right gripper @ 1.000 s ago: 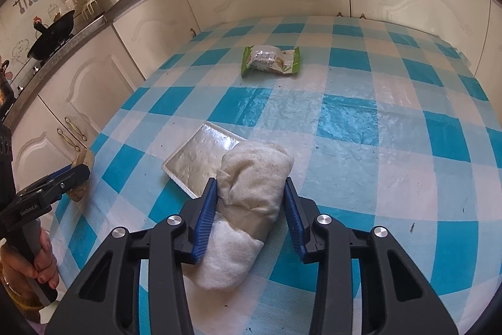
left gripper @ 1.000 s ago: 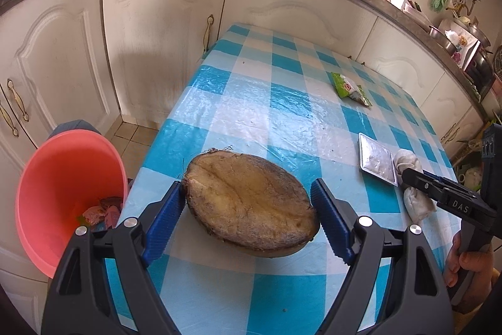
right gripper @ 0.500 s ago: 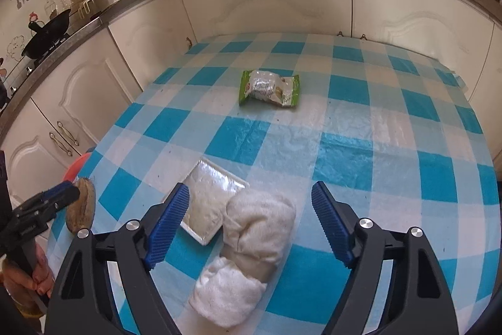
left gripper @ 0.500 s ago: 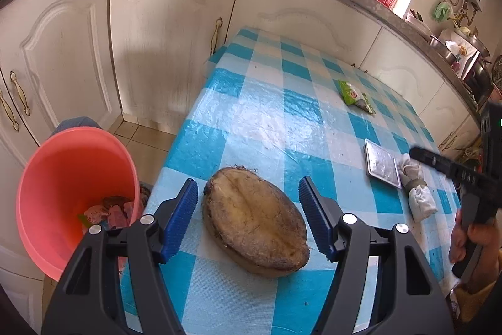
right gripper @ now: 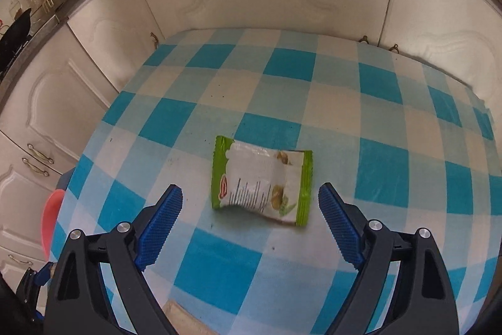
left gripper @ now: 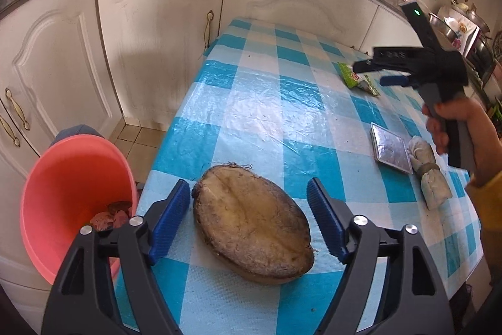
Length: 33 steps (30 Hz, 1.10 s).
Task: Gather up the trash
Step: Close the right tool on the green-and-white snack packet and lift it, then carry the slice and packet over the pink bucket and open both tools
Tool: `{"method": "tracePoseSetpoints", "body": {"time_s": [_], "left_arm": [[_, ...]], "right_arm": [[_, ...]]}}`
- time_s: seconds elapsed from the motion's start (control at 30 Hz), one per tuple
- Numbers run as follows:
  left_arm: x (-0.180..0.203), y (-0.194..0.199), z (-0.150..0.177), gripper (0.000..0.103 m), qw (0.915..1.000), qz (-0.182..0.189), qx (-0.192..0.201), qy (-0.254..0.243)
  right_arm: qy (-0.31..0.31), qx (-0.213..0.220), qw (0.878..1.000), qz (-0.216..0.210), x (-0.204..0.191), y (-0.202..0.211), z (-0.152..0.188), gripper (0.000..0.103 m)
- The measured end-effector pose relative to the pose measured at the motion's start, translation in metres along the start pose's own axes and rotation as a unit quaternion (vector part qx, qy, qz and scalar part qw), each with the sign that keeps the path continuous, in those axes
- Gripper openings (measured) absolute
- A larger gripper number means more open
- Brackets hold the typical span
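Observation:
A brown half coconut shell lies on the blue-checked tablecloth. My left gripper is open, its blue pads on either side of the shell without touching it. A green and white snack wrapper lies flat on the cloth; it also shows in the left wrist view. My right gripper is open and empty, hovering just short of the wrapper. A crumpled white cloth wad and a silver foil tray lie near the table's right edge.
A pink bin with scraps inside stands on the floor left of the table; its rim shows in the right wrist view. White cabinets run behind the table under a steel counter with pots.
My right gripper opened, let go of the white wad, and moved forward over to the snack wrapper. My left gripper opened off the coconut shell and pulled back slightly.

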<state>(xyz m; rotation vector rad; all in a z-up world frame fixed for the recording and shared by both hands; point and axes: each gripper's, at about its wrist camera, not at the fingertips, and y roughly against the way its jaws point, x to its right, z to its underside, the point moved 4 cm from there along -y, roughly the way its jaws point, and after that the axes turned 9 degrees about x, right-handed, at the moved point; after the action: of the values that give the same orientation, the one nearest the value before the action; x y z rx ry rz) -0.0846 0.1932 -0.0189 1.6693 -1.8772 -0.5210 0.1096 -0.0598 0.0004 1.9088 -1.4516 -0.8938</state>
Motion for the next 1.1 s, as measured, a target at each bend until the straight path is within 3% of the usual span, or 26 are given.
{"method": "tracePoseSetpoints", "body": {"time_s": [0.03, 0.1, 0.23, 0.3, 0.37, 0.47, 0.53, 0.6, 0.67, 0.87, 0.97, 1.0, 1.03, 1.1], "left_arm": [[0.001, -0.001, 0.000, 0.084, 1.0000, 0.001, -0.002, -0.002], [0.001, -0.003, -0.001, 0.087, 1.0000, 0.002, -0.006, -0.002], [-0.001, -0.003, -0.002, 0.091, 0.9999, 0.007, -0.006, 0.006], [-0.001, -0.003, -0.002, 0.091, 0.9999, 0.008, -0.005, 0.008], [-0.001, -0.003, -0.001, 0.091, 0.9999, 0.008, -0.005, 0.007], [-0.001, -0.002, -0.001, 0.088, 0.9999, 0.009, -0.003, 0.008], [-0.001, -0.001, 0.000, 0.074, 1.0000, 0.000, 0.002, 0.004], [0.000, 0.001, 0.002, 0.071, 1.0000, -0.007, 0.006, -0.002], [0.000, 0.003, 0.003, 0.071, 1.0000, -0.005, 0.005, -0.003], [0.005, 0.010, 0.011, 0.089, 0.9999, 0.005, -0.003, -0.009], [0.007, 0.011, 0.013, 0.088, 0.9998, -0.002, 0.001, -0.021], [0.007, 0.011, 0.014, 0.084, 0.9998, -0.006, 0.002, -0.020], [0.006, 0.012, 0.014, 0.074, 0.9997, -0.014, 0.004, -0.020], [0.004, 0.013, 0.014, 0.073, 0.9997, -0.013, 0.007, -0.017]], "right_arm": [[0.005, -0.006, 1.000, 0.001, -0.001, -0.006, -0.001, 0.084], [0.027, -0.015, 0.999, 0.022, -0.005, -0.016, -0.002, 0.068], [0.046, -0.018, 0.998, 0.045, -0.005, -0.022, 0.000, 0.058], [0.050, -0.016, 0.998, 0.044, -0.004, -0.021, 0.000, 0.046], [0.057, -0.010, 0.997, 0.045, -0.006, -0.018, 0.000, 0.041], [0.065, -0.004, 0.997, 0.046, -0.010, -0.017, 0.001, 0.039], [0.063, 0.001, 0.997, 0.039, -0.011, -0.015, 0.001, 0.038], [0.065, 0.013, 0.997, 0.038, -0.013, -0.009, 0.000, 0.038], [0.064, 0.026, 0.997, 0.033, -0.017, 0.000, -0.001, 0.038], [0.048, 0.068, 0.997, 0.004, -0.029, 0.038, 0.000, 0.038], [0.037, 0.083, 0.996, -0.016, -0.036, 0.056, 0.004, 0.038], [0.036, 0.087, 0.995, -0.021, -0.037, 0.061, 0.006, 0.038], [0.034, 0.092, 0.995, -0.025, -0.039, 0.066, 0.009, 0.038], [0.027, 0.097, 0.994, -0.039, -0.043, 0.077, 0.016, 0.038]]}}
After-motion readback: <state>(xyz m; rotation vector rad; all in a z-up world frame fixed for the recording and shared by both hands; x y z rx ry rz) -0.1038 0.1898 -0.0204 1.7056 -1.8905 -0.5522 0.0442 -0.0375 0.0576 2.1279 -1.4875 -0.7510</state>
